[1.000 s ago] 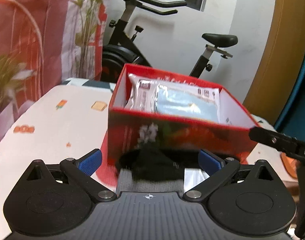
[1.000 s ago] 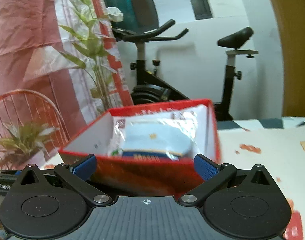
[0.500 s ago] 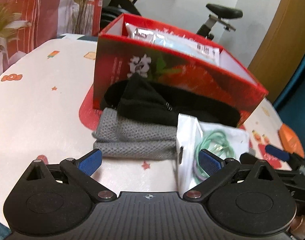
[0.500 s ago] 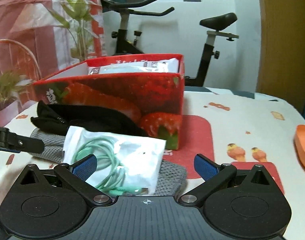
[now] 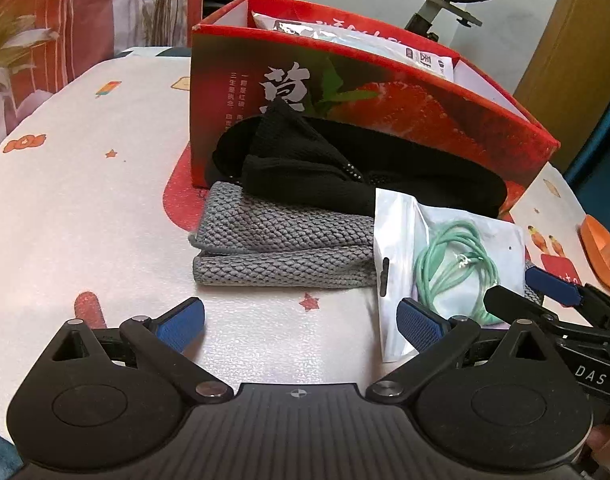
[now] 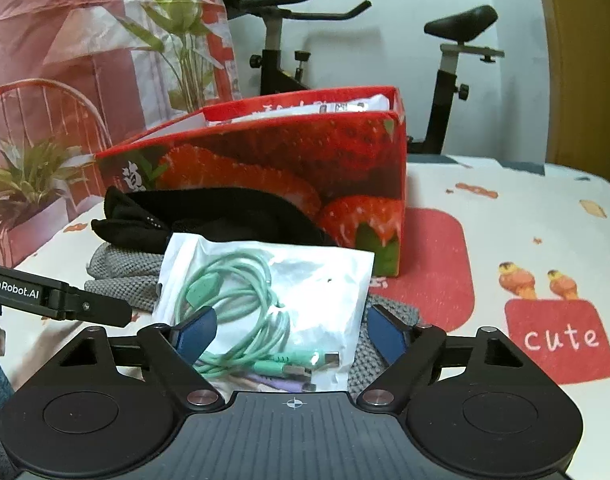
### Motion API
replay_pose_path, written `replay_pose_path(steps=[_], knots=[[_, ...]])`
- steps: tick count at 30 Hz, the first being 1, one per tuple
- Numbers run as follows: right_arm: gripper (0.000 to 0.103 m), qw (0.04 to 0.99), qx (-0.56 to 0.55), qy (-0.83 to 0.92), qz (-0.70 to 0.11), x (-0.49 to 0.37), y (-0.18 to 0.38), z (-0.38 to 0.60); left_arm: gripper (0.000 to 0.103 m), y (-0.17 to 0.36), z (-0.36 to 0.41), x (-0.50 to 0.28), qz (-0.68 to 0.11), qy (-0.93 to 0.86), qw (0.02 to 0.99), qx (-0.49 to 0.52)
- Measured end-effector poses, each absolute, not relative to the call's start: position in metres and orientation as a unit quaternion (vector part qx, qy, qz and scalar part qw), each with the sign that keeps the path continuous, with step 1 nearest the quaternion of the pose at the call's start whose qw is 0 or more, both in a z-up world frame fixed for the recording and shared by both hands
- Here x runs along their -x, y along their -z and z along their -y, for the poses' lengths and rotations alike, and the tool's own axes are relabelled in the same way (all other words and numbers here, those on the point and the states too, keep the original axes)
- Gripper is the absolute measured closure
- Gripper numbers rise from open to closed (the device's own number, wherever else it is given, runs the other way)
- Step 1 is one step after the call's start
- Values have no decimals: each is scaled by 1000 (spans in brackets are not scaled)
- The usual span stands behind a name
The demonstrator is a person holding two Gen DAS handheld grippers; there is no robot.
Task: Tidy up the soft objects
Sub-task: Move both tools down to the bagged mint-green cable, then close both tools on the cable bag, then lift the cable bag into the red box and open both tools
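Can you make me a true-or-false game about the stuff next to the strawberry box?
1. The bag with the green cable lies on top of the gray cloth. True.
2. The black cloth is inside the red box. False: it lies on the table, against the box's front.
3. The red box is empty. False: white packets stick up from it.
4. The right gripper has the cable bag between its fingers. True: its jaws are closing around the bag's near end.
5. The left gripper is squeezing the gray cloth. False: it is open, with only table between its fingers.
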State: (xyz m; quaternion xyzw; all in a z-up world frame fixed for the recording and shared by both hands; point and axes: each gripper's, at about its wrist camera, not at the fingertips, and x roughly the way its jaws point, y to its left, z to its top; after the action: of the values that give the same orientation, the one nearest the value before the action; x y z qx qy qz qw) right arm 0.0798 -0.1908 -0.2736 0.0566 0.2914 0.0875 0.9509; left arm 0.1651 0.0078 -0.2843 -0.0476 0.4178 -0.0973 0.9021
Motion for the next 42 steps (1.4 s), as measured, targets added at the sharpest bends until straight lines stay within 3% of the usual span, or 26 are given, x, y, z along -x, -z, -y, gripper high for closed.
replay_pose_path(steps=[4,10,19,23,28,30,31,42], knots=[[29,947,-69,-95,-298,-83,279,194,1,285,-9,-166,-416,103,901,63],[36,945,-59,-114,-301,-84,284,188,14,282,-3,-166,-400,134,904,66],[42,945,-44,-133,-296,-84,283,182,43,292,4,-170,-403,196,887,110],[43,944,-45,-136,-296,-84,281,183,60,302,10,-177,-409,212,878,131],[44,942,-96,-134,-293,-83,276,199,62,307,16,-180,-404,231,874,139],[52,941,-109,-131,-294,-82,276,203,62,309,15,-179,-402,233,874,142],[62,940,-110,-128,-295,-83,276,203,63,310,14,-179,-402,234,873,147],[77,945,-116,-138,-275,-73,263,203,64,300,8,-172,-389,260,869,161]])
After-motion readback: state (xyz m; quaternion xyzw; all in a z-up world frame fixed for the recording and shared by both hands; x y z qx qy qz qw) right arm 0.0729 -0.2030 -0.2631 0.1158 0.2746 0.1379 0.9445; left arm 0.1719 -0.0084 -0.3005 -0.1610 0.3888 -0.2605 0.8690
